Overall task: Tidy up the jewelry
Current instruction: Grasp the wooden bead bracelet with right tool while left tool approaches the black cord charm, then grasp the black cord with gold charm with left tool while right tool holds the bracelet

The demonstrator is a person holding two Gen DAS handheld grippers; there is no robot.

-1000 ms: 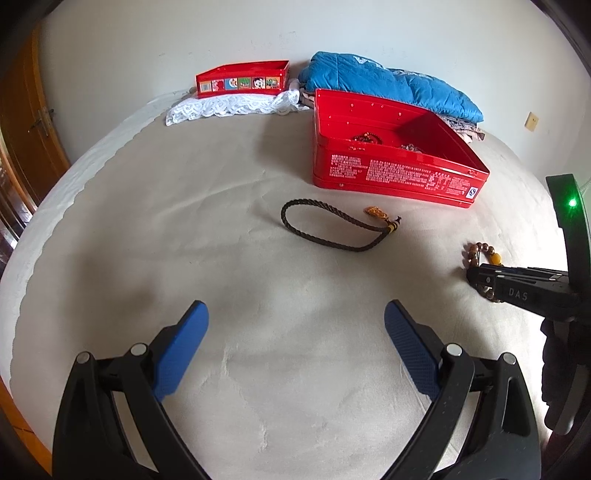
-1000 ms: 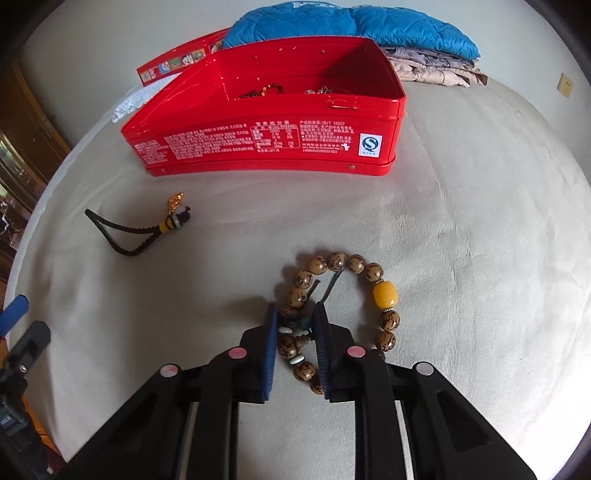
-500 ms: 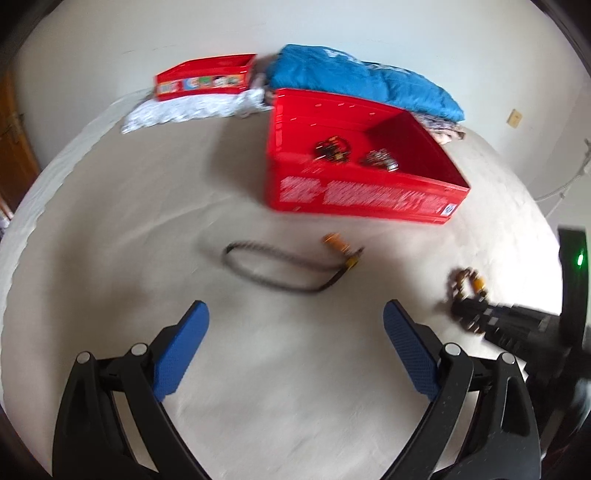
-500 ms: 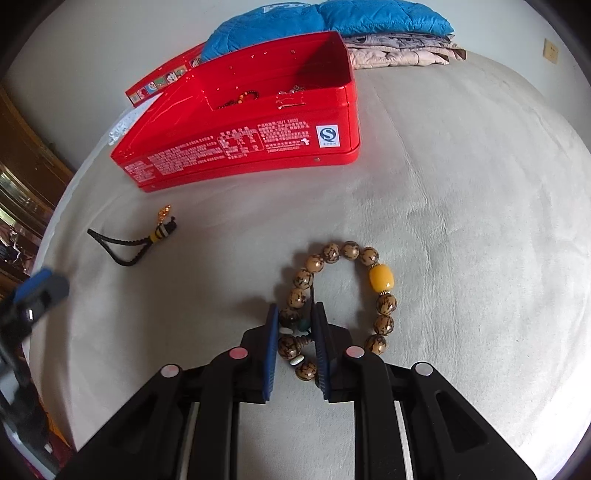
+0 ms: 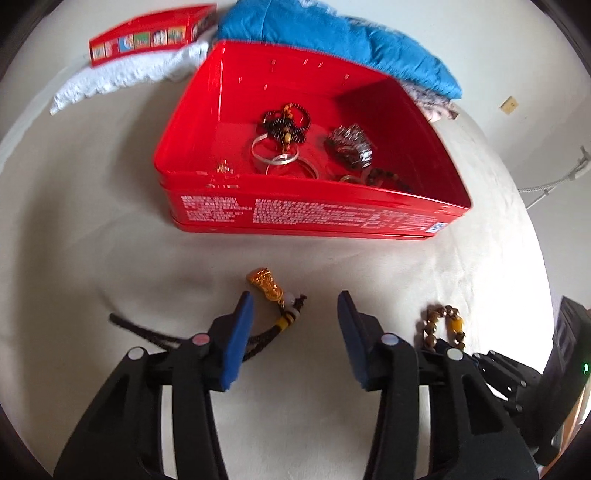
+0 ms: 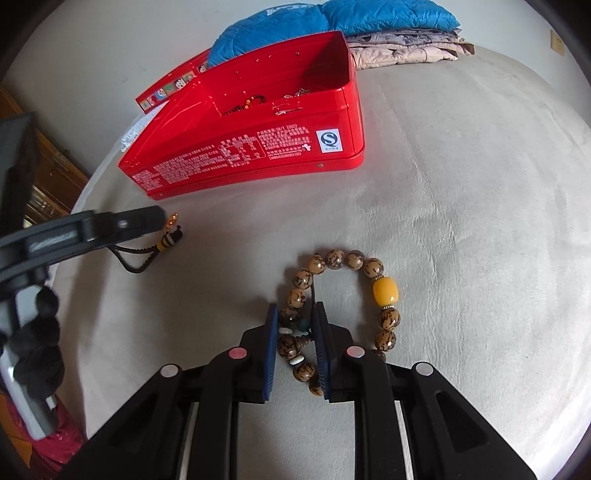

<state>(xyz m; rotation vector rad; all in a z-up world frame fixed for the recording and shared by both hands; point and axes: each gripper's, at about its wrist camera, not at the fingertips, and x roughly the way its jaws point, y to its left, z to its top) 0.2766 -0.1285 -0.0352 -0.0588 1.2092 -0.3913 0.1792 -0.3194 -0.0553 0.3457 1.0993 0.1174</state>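
On the beige bed cover lies a dark braided cord bracelet [image 5: 283,322] with a gold charm [image 5: 264,283]. My left gripper [image 5: 294,297] points down over it. Its blue jaws are closing, with the charm end of the cord between them and neither pad touching it. The right gripper [image 6: 296,314] is shut on a wooden bead bracelet [image 6: 334,258] that has one yellow bead [image 6: 385,290] and rests on the cover. Behind them stands the open red tin [image 5: 306,218], holding several pieces of jewelry [image 5: 284,127]. The right wrist view also shows the tin [image 6: 240,162], the cord [image 6: 166,243] and my left gripper's black finger [image 6: 122,225].
A blue quilt [image 5: 332,33] and folded clothes [image 6: 406,50] lie behind the tin. To its back left, a small red box [image 5: 147,37] sits on a white lace cloth [image 5: 122,77]. Wooden furniture [image 6: 51,173] stands past the bed's left edge.
My left gripper has moved forward and tilted down over the cord bracelet, and its jaws have narrowed from wide open. The right gripper stays shut on the bead bracelet.
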